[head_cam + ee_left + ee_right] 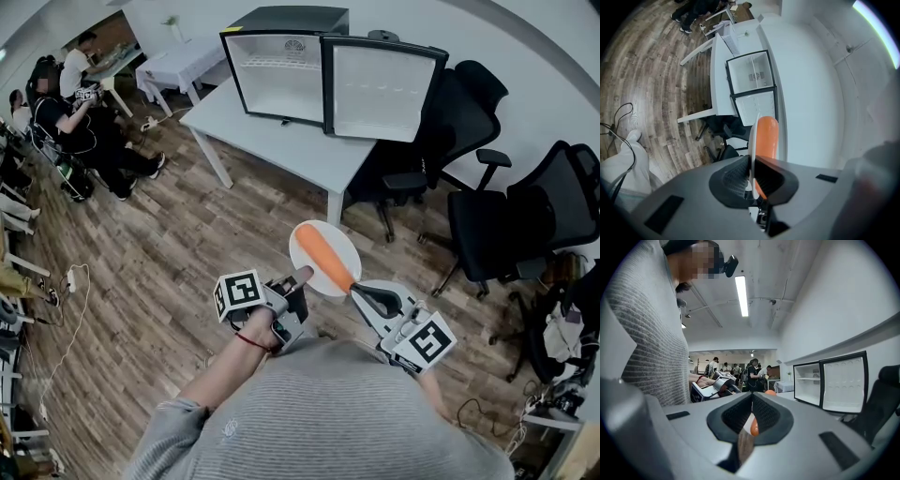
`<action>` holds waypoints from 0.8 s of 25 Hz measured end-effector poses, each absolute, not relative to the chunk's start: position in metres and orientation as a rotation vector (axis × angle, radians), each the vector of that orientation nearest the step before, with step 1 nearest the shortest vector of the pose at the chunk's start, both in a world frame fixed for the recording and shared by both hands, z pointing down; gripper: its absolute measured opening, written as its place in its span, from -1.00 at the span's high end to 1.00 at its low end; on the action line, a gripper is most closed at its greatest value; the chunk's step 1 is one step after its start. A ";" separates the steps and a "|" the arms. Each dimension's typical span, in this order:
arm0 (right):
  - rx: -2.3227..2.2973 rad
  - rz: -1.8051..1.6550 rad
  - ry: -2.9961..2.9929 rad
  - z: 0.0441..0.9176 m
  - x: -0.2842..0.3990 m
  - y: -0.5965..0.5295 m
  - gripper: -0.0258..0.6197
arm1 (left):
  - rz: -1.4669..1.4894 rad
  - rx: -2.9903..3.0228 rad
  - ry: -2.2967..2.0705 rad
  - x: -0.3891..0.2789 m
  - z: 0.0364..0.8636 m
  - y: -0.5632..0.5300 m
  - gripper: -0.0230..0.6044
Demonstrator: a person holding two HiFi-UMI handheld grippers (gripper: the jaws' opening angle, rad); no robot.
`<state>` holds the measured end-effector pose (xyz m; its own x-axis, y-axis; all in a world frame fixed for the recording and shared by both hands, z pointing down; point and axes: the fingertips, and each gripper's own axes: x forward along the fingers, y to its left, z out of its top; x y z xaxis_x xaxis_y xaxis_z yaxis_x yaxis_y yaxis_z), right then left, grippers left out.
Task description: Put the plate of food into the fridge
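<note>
- the white plate (338, 241) was held in the air in front of the person, near side of the room, well apart from the fridge (281, 77).
- a long orange piece of food (323, 255) lay slantwise across the plate, from its far left to its near right.
- the left gripper (302, 275) pinched the plate's near left rim; in the left gripper view the plate showed edge-on between the jaws, with the orange food on its right.
- the right gripper (359, 293) was at the plate's near right rim, by the end of the food; in the right gripper view its jaws were pressed nearly together on the thin rim, with a bit of white and orange showing between them.
- the fridge stood on the far end of a white table (281, 141), empty and white inside, its door (380, 89) swung open to the right.
- black office chairs (516, 216) stood right of the table on the wooden floor (169, 253).
</note>
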<state>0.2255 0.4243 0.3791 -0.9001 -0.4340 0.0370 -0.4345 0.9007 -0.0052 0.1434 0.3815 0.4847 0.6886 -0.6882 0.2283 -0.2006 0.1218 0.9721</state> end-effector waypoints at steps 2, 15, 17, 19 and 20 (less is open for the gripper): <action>0.681 0.023 -3.032 0.381 0.223 0.421 0.88 | -0.424 1.436 -0.799 0.140 0.486 0.377 0.83; 0.671 0.043 -3.033 0.387 0.197 0.338 0.88 | -0.451 1.426 -0.788 0.113 0.494 0.299 0.83; 0.661 0.047 -3.042 0.385 0.186 0.316 0.88 | -0.452 1.428 -0.788 0.104 0.492 0.279 0.83; 0.646 0.045 -3.048 0.384 0.174 0.295 0.88 | -0.457 1.429 -0.786 0.095 0.491 0.259 0.83; 0.642 0.044 -3.048 0.385 0.169 0.285 0.88 | -0.457 1.429 -0.784 0.089 0.490 0.250 0.83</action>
<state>0.1685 0.2852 0.3846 -0.9147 -0.4030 0.0313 -0.4038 0.9146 -0.0225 0.0892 0.2499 0.4903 0.6776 -0.7065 0.2041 -0.1709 0.1187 0.9781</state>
